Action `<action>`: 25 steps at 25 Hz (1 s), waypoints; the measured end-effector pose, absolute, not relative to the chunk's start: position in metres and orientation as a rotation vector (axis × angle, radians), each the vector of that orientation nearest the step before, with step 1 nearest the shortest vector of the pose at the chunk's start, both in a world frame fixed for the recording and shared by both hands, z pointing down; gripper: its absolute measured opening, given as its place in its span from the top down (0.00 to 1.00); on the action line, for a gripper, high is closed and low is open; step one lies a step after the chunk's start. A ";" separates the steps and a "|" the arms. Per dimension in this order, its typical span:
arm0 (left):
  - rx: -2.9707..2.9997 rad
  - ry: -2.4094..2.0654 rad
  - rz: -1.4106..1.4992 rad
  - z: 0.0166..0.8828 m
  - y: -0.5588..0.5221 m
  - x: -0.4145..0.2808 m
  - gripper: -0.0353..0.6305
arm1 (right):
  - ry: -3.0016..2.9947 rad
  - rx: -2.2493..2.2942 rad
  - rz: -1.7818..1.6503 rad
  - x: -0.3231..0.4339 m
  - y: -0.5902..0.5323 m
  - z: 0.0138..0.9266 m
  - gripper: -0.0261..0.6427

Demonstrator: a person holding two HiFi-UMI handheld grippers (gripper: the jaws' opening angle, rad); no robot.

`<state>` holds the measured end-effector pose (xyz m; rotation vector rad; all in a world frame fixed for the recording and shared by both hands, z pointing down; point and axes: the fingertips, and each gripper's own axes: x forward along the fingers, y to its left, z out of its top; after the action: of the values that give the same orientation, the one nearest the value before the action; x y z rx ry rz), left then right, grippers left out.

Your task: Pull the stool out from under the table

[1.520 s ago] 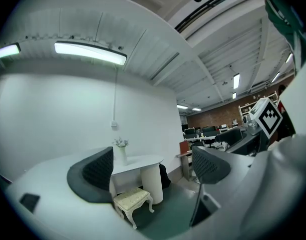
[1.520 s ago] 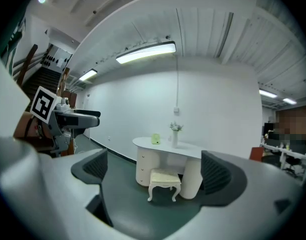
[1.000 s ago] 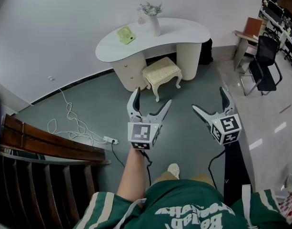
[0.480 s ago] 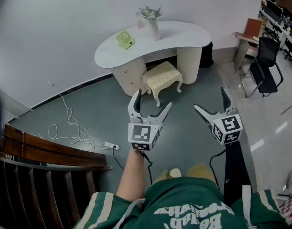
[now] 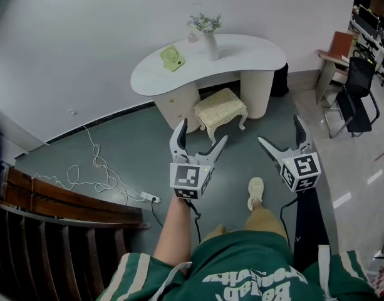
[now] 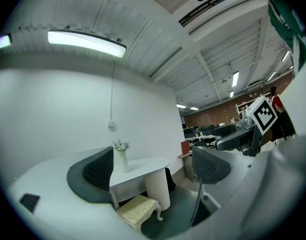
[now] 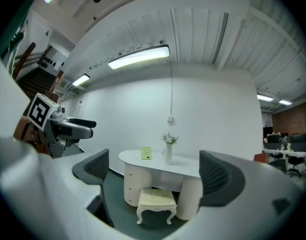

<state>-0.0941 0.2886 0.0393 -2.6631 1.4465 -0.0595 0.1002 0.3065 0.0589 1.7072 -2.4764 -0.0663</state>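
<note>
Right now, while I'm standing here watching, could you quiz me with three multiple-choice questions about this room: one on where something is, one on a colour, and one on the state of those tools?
1. Where is the stool?
A) tucked partly under the table
B) on top of it
C) tipped over on the floor

2. What colour is the small object on the table, left of the vase?
A) red
B) green
C) black

3. How are the left hand-held gripper and the right hand-held gripper?
A) both shut on the stool
B) one holds the vase
C) both open, holding nothing

Answers:
1 A: its seat sticks out from beneath the tabletop.
2 B: it shows pale green against the white top.
3 C: each gripper view shows jaws apart with nothing between them.
</note>
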 end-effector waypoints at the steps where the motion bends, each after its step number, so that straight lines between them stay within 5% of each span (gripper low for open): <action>1: -2.653 1.456 -0.059 0.041 0.285 -0.096 0.22 | -2.487 1.715 -0.074 0.101 0.301 0.058 0.10; 25: -2.488 1.768 -0.098 0.063 -0.008 -0.075 0.22 | -2.668 1.434 -0.099 0.128 -0.043 0.073 0.12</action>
<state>-0.0750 -0.0081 0.0630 -2.4879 1.7679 -0.0976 0.1281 -0.0431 0.0731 1.4345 -2.6684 -0.0992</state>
